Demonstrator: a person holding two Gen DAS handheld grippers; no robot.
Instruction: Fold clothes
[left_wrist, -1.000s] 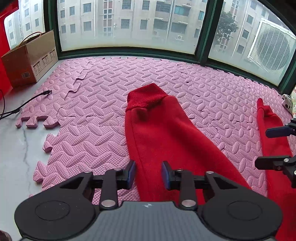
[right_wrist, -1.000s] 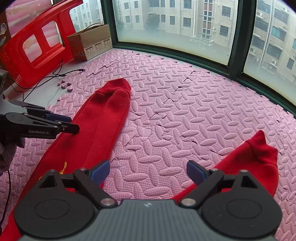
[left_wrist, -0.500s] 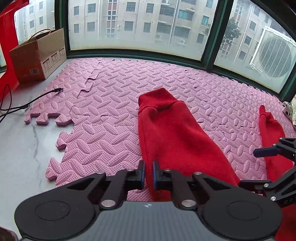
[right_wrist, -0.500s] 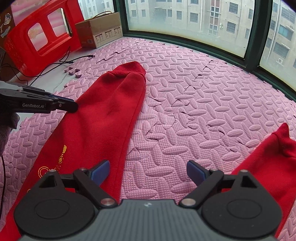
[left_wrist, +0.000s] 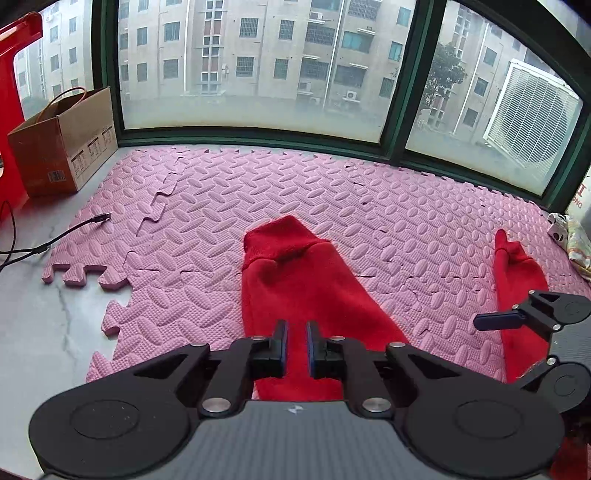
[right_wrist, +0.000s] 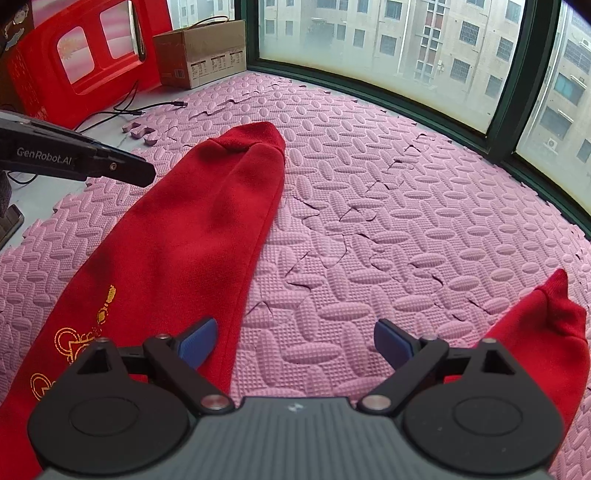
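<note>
The red garment (left_wrist: 306, 291) lies spread on the pink foam mat (left_wrist: 388, 229), with one leg or sleeve running straight ahead of the left claw (left_wrist: 296, 341) and the other off to that claw's right, under the right claw (right_wrist: 295, 341).

The main risk, as a judgement, is a thin pinch. The left claw seems to have only a small fold near the edge of the fabric, so a lift could let the cloth slide out, or raise only the top layer and leave the one beneath on the mat. A second risk is uneven handling: one side gripped and the other not would drag the garment askew and put a crooked crease in the fold. The mat tiles just ahead of the right claw are cracked and lifting at their seams (right_wrist: 332, 229); a claw tip pressed low there could catch a tile edge instead of cloth.

The left claw is closed almost completely, its blue pads a narrow slit apart with red fabric filling the gap, so it appears clamped on the garment.

The right claw stands wide open and holds nothing. Bare mat shows between its pads; the near leg of the garment lies just by its left pad, and the other cuff (right_wrist: 546, 317) lies beyond its right pad. Whether either pad brushes cloth cannot be told.
</note>
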